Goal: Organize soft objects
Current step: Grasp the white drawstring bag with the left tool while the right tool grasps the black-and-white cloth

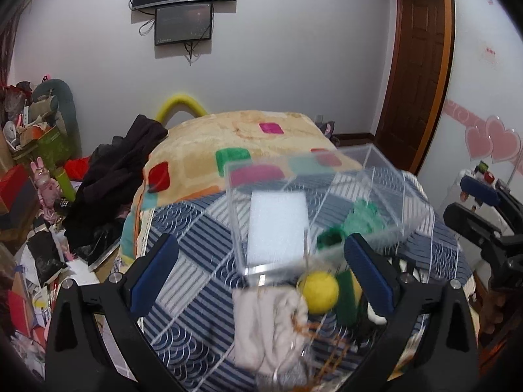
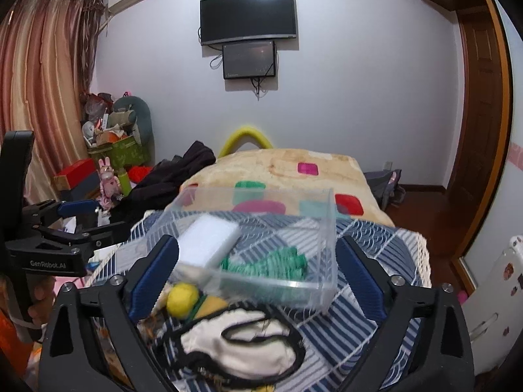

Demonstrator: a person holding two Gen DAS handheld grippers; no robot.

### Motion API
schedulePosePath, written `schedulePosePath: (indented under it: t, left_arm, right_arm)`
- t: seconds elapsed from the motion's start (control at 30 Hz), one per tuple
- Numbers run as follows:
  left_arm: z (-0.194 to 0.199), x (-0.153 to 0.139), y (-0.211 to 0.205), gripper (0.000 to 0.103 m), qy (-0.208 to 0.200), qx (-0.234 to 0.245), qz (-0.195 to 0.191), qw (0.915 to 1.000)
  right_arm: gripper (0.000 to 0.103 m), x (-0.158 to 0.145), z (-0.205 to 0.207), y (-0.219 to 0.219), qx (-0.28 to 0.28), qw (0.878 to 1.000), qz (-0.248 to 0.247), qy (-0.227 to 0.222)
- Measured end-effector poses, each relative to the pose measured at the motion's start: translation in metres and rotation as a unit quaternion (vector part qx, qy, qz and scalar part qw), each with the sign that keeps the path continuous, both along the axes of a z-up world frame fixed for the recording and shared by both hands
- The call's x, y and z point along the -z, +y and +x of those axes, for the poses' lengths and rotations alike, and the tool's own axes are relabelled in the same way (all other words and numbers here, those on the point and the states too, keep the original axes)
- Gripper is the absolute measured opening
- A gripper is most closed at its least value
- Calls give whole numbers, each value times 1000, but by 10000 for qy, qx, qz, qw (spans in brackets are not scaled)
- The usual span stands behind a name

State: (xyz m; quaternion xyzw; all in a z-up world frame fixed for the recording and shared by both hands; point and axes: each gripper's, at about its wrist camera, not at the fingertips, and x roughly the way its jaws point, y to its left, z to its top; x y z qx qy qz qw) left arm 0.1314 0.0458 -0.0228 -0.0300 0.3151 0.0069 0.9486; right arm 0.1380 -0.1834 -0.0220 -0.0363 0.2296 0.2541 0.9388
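Observation:
A clear plastic box [image 1: 327,202] [image 2: 261,245] sits on the blue striped cloth. It holds a white sponge [image 1: 278,228] [image 2: 209,240] and a green knitted piece [image 1: 359,219] [image 2: 271,261]. In front of the box lie a yellow ball [image 1: 319,290] [image 2: 182,299], a green-and-yellow sponge [image 1: 348,297] [image 2: 209,303], a beige cloth [image 1: 264,326] and a white pouch with black trim [image 2: 245,349]. My left gripper [image 1: 261,277] is open above these items. My right gripper [image 2: 258,277] is open too, over the pouch and the box.
The striped cloth [image 1: 196,261] covers a surface in front of a bed with a patterned blanket [image 1: 245,137] [image 2: 278,166]. Dark clothes [image 1: 117,170] and piled boxes and toys [image 1: 29,163] lie at the left. A wooden door [image 1: 415,81] is at the right.

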Motion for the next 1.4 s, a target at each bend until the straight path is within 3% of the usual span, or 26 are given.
schedulePosePath:
  t: [0.37,0.5,0.73,0.83,0.87,0.9,0.93,1.0,1.07,1.2,1.4]
  left_arm:
    - [-28,65,-3,103,680,144,-46,9976]
    - [-30,85,-4,103,919,157,-195,9955]
    - [-21,100,-2,103,1125,320,-539,9917]
    - [-15,102,1,103,1111,317,-667,9911]
    - [-13,103,2,102,1095,304,-691,9911]
    - [-11,103,2,98,1084,290,-711,9911]
    - [-10,103,3,94,1064,280,-745,9911]
    - [-7,103,4,76,1068,317,-826,9903]
    - [-4,104,5,68,1104,342,-895,9893]
    - [-6,105,5,42,1113,388,-932,9886]
    - [-15,99,10,29,981,290,-898,9907]
  right_arm:
    - [98,67,-14,6,-192,9949,-314,942]
    - [103,79,-22,7,-262,9924,-430,1119]
    - [103,91,-23,15,-285,9902,-776,1126]
    - [95,94,-19,15,-215,9895,-792,1190]
    - [84,94,-17,14,-256,9891,-738,1248]
    - [75,93,-16,13,-312,9886,-679,1307]
    - [72,93,-16,12,-341,9885,-649,1321]
    - [58,90,-18,10,-358,9896,-636,1242]
    - [51,87,-21,8,-427,9902,-595,1190]
    - [35,85,-24,3,-461,9912,-536,1120]
    - [27,76,-29,-5,-406,9935,-424,971]
